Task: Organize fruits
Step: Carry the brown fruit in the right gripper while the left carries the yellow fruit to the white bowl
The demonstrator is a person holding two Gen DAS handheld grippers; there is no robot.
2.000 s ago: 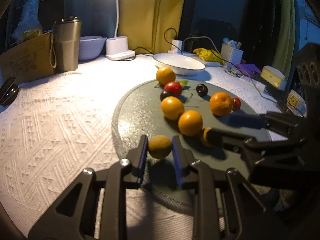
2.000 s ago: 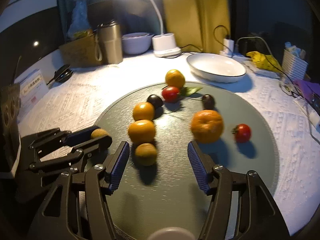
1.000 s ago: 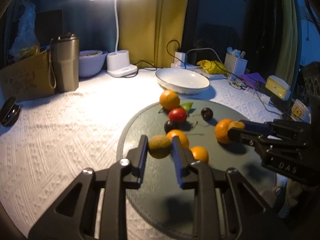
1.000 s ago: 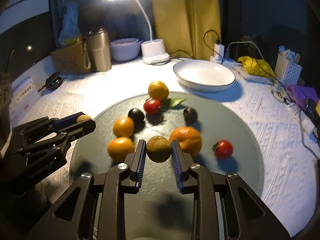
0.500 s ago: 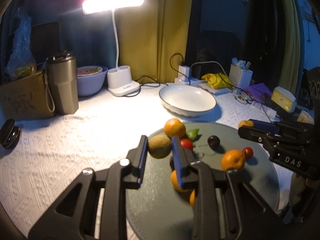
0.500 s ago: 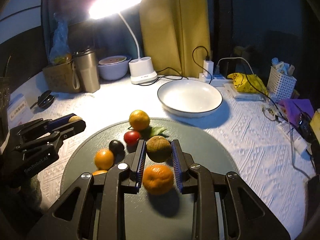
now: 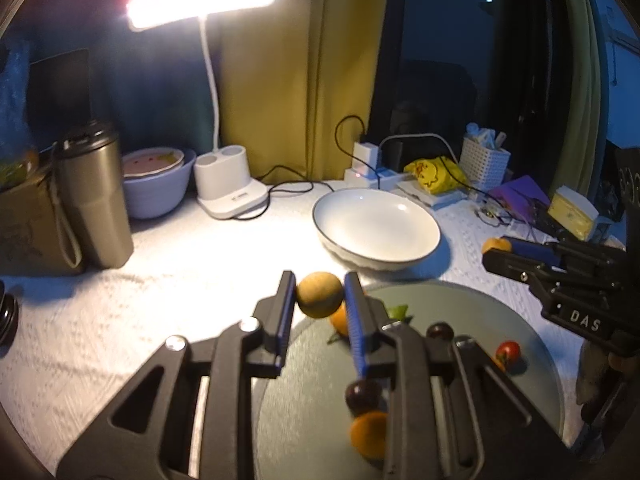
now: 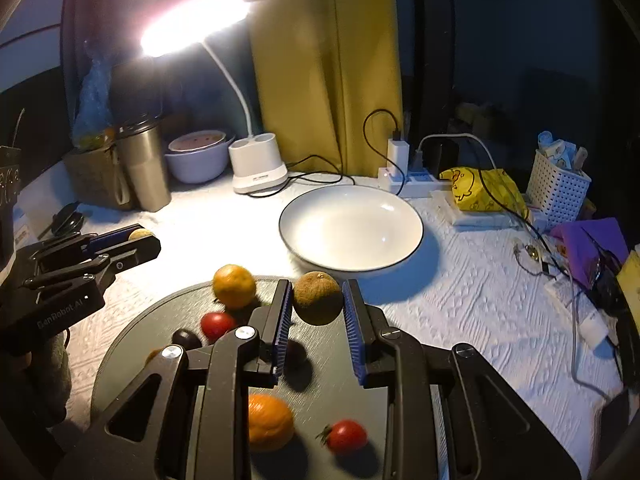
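The left hand-held gripper (image 7: pixel 319 298) is clamped on a dull yellow-brown round fruit (image 7: pixel 319 294), its blue pads pressing both sides, and holds it in the air over the far-left rim of the grey round mat (image 7: pixel 500 316). The right hand-held gripper (image 8: pixel 316 300) is clamped the same way on a second brownish round fruit (image 8: pixel 318 297), raised above the far edge of the mat, just short of the white bowl (image 8: pixel 351 227). The bowl sits on the white textured surface (image 8: pixel 460 304) beyond the mat and holds nothing.

On the mat lie an orange (image 8: pixel 233 286), a larger orange (image 8: pixel 269 422) nearer the camera, two red tomatoes (image 8: pixel 217 323) (image 8: pixel 346 436) and a dark round fruit (image 8: pixel 185 338), possibly a plum or cherry; the blur makes it hard to tell.

Behind stand a lit desk lamp (image 8: pixel 260 166), a metal tumbler (image 8: pixel 143 168), a lilac bowl (image 8: pixel 198 158) and a white basket (image 8: pixel 557 184)
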